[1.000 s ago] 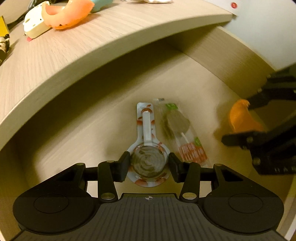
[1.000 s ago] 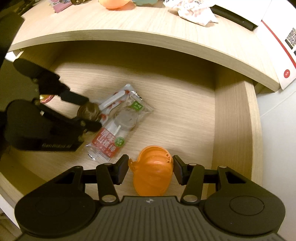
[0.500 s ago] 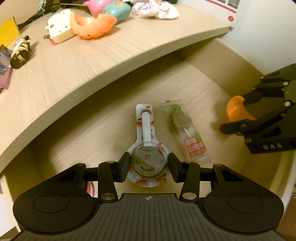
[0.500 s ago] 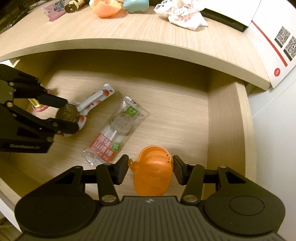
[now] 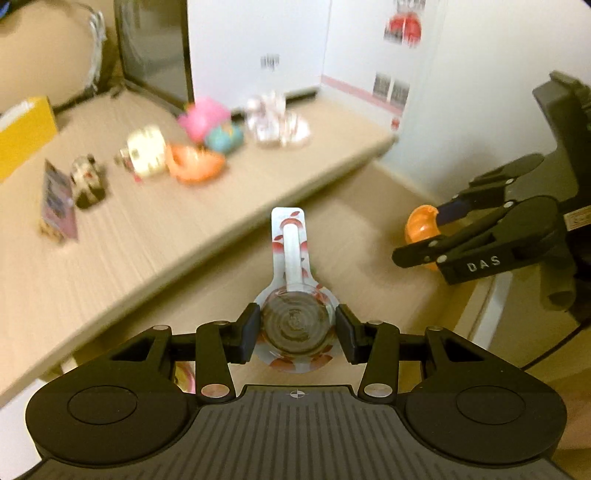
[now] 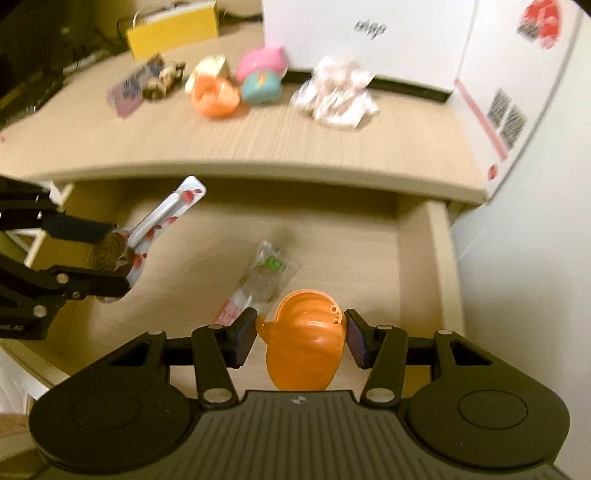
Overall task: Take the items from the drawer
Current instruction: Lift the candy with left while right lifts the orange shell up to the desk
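My left gripper (image 5: 295,328) is shut on a wrapped brown swirl lollipop (image 5: 297,325), whose white stick points forward; it hangs above the open wooden drawer (image 6: 439,258). From the right wrist view the same lollipop (image 6: 110,253) sits between the left gripper's fingers (image 6: 85,282) at the left. My right gripper (image 6: 301,332) is shut on an orange plastic half-shell (image 6: 304,350), also lifted over the drawer. The left wrist view shows that shell (image 5: 421,223) in the right gripper (image 5: 443,236). A green-and-red wrapped lollipop (image 6: 262,282) lies on the drawer floor.
On the desk top (image 6: 258,136) behind the drawer lie an orange shell (image 6: 214,94), a pink and a teal toy (image 6: 260,79), a crumpled wrapper (image 6: 336,96), a yellow box (image 6: 171,31) and a white carton (image 6: 369,40). A monitor (image 5: 153,51) stands at the back left.
Both grippers have risen out of the drawer with their items and tilted up, so the desk top and the carton now fill the upper view. The wrapped lollipop stays on the drawer floor.
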`<state>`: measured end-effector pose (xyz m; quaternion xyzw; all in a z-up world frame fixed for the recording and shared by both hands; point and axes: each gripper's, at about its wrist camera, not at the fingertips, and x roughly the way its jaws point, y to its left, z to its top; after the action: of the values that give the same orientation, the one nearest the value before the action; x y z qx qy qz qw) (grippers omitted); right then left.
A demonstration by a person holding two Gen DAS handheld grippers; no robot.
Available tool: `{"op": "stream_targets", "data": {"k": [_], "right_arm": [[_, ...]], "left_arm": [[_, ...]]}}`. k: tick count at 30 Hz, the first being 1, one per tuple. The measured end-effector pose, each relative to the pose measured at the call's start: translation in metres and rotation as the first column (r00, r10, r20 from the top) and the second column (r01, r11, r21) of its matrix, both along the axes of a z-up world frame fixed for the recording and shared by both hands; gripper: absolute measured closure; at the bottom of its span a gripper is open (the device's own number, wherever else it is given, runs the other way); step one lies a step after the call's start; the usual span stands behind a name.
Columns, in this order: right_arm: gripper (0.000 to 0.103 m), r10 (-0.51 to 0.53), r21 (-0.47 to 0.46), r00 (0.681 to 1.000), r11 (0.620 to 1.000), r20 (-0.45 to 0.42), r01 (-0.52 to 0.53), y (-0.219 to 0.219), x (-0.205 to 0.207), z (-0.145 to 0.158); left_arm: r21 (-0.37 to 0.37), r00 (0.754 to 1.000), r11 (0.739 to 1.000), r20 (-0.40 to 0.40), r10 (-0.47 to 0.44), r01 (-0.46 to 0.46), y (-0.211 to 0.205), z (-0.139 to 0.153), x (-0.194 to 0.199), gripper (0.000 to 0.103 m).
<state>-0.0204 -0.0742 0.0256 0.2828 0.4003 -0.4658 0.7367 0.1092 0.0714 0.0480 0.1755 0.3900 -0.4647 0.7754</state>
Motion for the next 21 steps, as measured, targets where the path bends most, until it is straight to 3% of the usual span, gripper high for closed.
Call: {"op": "stream_targets", "data": {"k": [6,11,17,21], "right_arm": [[0.052,-0.025,-0.168,0.998,0.985,0.063,0.035,-0.015,-0.008,0.065],[0.052,-0.028,-0.316,0.995,0.947,0.1,0.059,-0.039,-0.005,0.115],[0.052,-0.071,-0.391,0.996,0.916,0.049,0.085,-0.079,0.006,0.127],[0.052,-0.098,-0.395,0.994,0.913,0.038,0.105,-0.101,0.012,0.123]], "left_arm": [[-0.145,0.992,0.988,0.108,0.065,-0.049,0.011,0.063,0.026,0.054],[-0.228,0.96,0.964,0.212,0.185,-0.136,0.013,0.103,0.071,0.054],[-0.294,0.938,0.931,0.199,0.283,-0.218,0.014,0.109,0.113,0.054],[-0.279,0.947,0.938,0.187,0.261,-0.203,0.01,0.1,0.128,0.054]]}}
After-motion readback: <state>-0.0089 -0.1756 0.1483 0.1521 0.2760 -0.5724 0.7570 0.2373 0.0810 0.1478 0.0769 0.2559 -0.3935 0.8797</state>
